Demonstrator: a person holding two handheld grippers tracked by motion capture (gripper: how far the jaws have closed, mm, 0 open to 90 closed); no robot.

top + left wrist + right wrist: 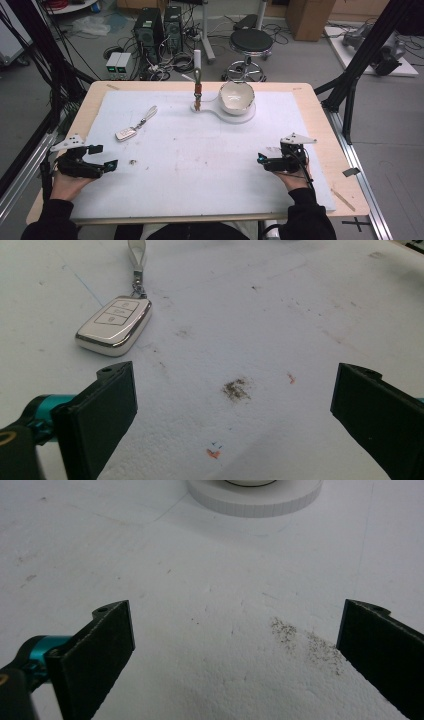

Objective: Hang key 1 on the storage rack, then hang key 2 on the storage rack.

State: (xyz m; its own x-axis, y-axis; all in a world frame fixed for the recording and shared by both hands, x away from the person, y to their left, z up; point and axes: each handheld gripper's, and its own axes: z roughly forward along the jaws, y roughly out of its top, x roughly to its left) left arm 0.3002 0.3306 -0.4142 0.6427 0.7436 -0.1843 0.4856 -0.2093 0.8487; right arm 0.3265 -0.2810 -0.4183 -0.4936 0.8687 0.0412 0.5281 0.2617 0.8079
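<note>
A white car key fob [125, 133] with a strap lies on the white foam sheet [200, 160], left of centre. In the left gripper view the key fob [114, 325] sits just beyond the left jaw. My left gripper [106, 156] rests at the sheet's left edge, open and holding nothing; its own view shows the left gripper [232, 415] with jaws wide apart. A white bowl [236, 96] stands on a round white base [235, 116] at the back. My right gripper [260, 160] is open at the front right, and the right gripper [235, 655] has bare sheet between its jaws.
A small upright holder with a brown and white tool [198, 87] stands left of the bowl. The round base's edge [255, 502] lies ahead of the right gripper. A dark smudge [236, 389] marks the sheet. Wooden table edge [330, 150] borders the sheet; a stool [250, 42] stands behind.
</note>
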